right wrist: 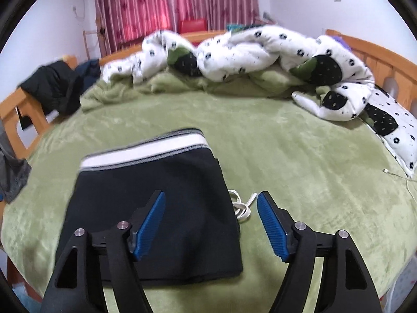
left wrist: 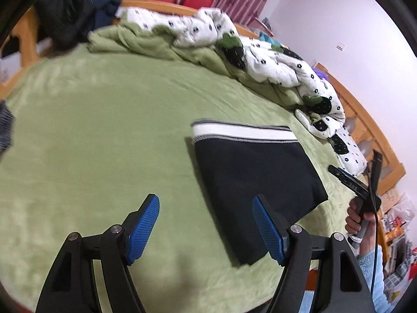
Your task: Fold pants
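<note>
Lying folded on the bed (right wrist: 286, 156), pants (right wrist: 156, 195) look soft, light, floppy (waistband stiffest); pinch doubled edges. Left gripper (left wrist: 206, 232) & right gripper (right wrist: 211, 224) both released, empty.

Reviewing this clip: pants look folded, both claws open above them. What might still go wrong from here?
1. The white cord lies against the pants edge; the right claw might snag it and drag the fold.
2. The left claw hangs open over the pants' near corner and could catch the fabric, undoing the fold.
</note>
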A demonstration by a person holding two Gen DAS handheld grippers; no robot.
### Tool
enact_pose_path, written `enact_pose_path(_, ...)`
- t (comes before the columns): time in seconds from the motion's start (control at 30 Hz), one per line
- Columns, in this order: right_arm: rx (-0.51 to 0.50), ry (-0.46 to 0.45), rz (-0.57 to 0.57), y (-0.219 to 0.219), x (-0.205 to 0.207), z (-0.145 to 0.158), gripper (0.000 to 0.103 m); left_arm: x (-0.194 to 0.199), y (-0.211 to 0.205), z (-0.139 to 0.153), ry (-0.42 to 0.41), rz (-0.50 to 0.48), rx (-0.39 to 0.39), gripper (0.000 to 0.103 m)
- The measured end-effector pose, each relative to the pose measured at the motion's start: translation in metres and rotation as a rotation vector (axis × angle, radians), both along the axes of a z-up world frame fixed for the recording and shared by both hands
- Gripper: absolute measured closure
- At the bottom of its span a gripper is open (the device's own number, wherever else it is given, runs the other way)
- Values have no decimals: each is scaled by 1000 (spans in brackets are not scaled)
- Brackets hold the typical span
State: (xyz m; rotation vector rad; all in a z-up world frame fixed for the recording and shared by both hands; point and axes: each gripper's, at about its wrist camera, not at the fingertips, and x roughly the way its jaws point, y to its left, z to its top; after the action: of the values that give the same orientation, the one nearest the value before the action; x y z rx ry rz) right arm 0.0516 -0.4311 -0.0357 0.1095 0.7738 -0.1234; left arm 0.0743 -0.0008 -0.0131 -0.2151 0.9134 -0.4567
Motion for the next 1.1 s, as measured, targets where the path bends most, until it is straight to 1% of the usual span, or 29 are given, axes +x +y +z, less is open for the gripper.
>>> enact_pose_path(0.13,27,53,31,-10,39,-26,30,36,-26,-46,53,-48,-14,31)
enact_pose_path(0.23,56,105,45,-18,71,-47,30,71,-44,-84,117,-72,-55,31)
enact_pose_path(0.3,55,153,53,-22,91,-63,30,87,-57,-102,144,-72,-75,31)
enact_pose_path(0.33,56,193,69,-24,102,-74,26,98,-64,-114,158,-70,-79,31)
enact_pose_path(0.37,65,206,78,-27,108,-78,21,105,-68,-124,173,-74,-90,32)
enact_pose_path(0.4,100,210,105,-32,112,-83,21,111,-71,-132,189,-85,-113,32)
enact_pose_path(0.43,119,217,121,-36,114,-85,21,115,-75,-139,189,-98,-155,33)
enact_pose_path(0.5,162,228,150,-43,117,-91,21,119,-81,-141,163,-121,-190,33)
enact_pose_path(0.53,184,236,148,-45,118,-95,21,121,-87,-142,173,-148,-193,34)
enact_pose_path(0.57,206,244,142,-46,119,-97,21,123,-94,-144,182,-171,-213,42)
enact_pose_path(0.6,229,242,138,-47,119,-100,21,125,-97,-145,198,-167,-236,42)
enact_pose_path(0.63,249,248,146,-45,119,-102,21,126,-98,-147,209,-152,-251,48)
enact_pose_path(0.67,281,262,161,-44,120,-105,21,129,-99,-148,223,-146,-267,58)
enact_pose_path(0.7,328,276,179,-44,121,-108,23,132,-99,-148,243,-151,-292,66)
enact_pose_path(0.73,417,305,205,-46,123,-113,31,134,-96,-147,262,-152,-323,76)
enact_pose_path(0.77,463,324,210,-46,123,-115,35,135,-89,-145,273,-132,-359,86)
enact_pose_path(0.8,481,329,208,-47,122,-114,37,136,-86,-142,275,-124,-367,88)
enact_pose_path(0.87,487,300,191,-46,113,-103,50,132,-83,-132,262,-119,-355,90)
enact_pose_path(0.9,488,291,179,-45,111,-98,53,128,-80,-125,243,-124,-346,90)
enact_pose_path(0.93,483,273,171,-40,104,-88,60,125,-76,-116,220,-135,-347,90)
enact_pose_path(0.97,475,251,169,-33,98,-78,66,123,-69,-106,199,-143,-354,91)
enact_pose_path(1.0,471,234,166,-26,93,-70,68,121,-62,-99,189,-141,-364,91)
enact_pose_path(1.03,464,211,169,-12,87,-58,74,121,-53,-91,184,-137,-370,91)
enact_pose_path(1.07,477,193,172,-1,83,-51,77,123,-43,-81,178,-126,-365,91)
enact_pose_path(1.1,507,173,181,11,81,-43,78,124,-30,-72,168,-113,-349,91)
